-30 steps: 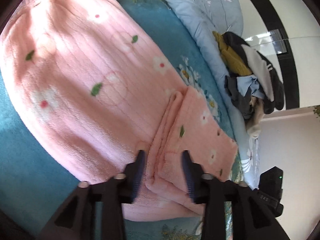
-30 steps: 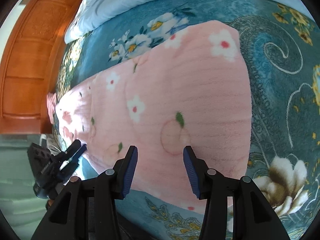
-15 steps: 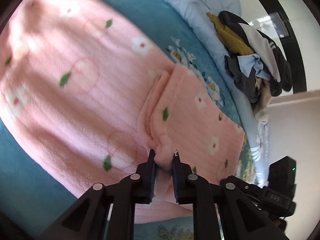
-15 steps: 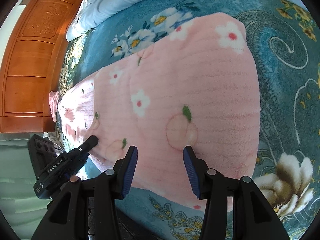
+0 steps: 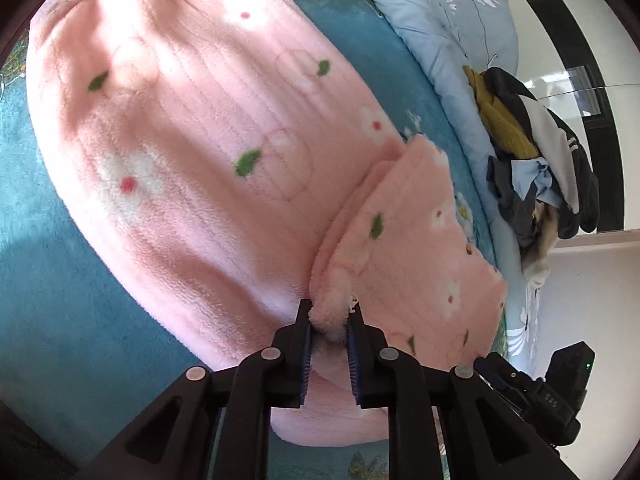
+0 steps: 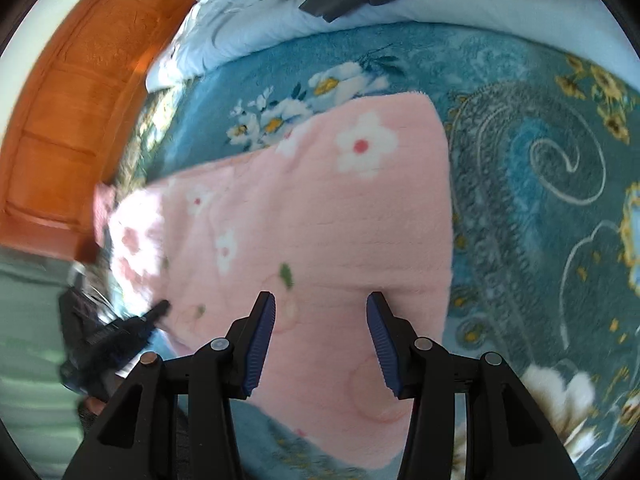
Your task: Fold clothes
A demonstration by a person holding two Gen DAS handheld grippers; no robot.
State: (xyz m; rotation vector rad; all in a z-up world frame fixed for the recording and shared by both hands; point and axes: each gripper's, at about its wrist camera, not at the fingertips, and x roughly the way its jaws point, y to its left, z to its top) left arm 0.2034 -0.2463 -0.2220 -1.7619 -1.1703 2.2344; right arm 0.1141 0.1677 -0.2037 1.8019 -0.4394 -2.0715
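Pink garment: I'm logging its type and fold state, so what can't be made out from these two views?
- Pink garment: its type; no view shows it whole, each frame's edge cuts it off.
- Fabric layers in the left claw: hidden by the pads, left wrist view.
- Near hem: covered by the right claw, right wrist view.
- Left side of the right wrist view: motion-blurred.

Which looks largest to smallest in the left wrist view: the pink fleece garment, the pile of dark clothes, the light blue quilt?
1. pink fleece garment, filling most of the view, though it lies nearest the camera.
2. light blue quilt.
3. pile of dark clothes. Quilt and pile look close in size; unsure.
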